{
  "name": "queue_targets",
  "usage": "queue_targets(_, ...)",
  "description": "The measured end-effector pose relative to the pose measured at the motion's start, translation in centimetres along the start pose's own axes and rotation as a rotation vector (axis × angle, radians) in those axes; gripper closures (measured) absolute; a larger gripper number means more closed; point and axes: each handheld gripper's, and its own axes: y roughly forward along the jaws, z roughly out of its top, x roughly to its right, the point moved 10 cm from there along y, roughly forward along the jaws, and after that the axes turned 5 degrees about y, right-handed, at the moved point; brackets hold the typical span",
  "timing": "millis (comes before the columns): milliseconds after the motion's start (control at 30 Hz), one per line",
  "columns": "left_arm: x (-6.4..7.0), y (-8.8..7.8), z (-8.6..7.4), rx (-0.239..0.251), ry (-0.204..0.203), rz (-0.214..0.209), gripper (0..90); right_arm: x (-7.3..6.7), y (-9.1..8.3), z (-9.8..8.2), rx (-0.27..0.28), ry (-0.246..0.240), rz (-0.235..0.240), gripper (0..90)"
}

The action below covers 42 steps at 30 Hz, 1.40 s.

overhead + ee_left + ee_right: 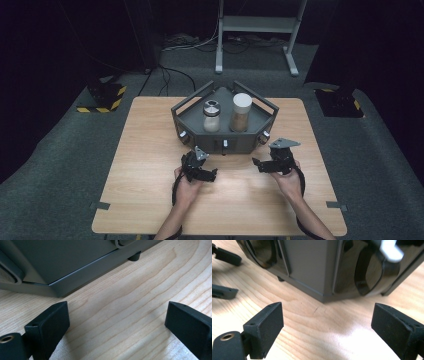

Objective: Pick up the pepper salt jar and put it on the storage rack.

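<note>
The grey tray (186,116), holding two jars (211,116), sits at the table's (150,200) far middle. Both the left gripper (213,174) and right gripper (256,163) hover released, empty, just before its front wall, with bare wood between them.

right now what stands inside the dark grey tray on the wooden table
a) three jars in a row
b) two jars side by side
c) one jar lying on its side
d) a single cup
b: the dark grey angular metal tray holds two upright jars side by side, a clear glass shaker with a silver cap and a taller jar with a white lid and brown contents.
</note>
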Motion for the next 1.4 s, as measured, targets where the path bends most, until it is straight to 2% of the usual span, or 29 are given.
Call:
queue_targets(233,0.0,0.0,0.0,-0.001,0.0,0.0,5.7,0.1,1.2,-1.7,-0.034,0.043,-0.019,11.5)
queue_targets(800,0.0,0.0,0.0,-0.001,0.0,0.0,5.7,-0.1,3.4,-3.7,-0.067,0.056,-0.075,9.8)
queue_targets(1400,0.0,0.0,0.0,-0.001,0.0,0.0,5.7,0.1,3.7,-3.5,-0.072,0.056,-0.072,6.2)
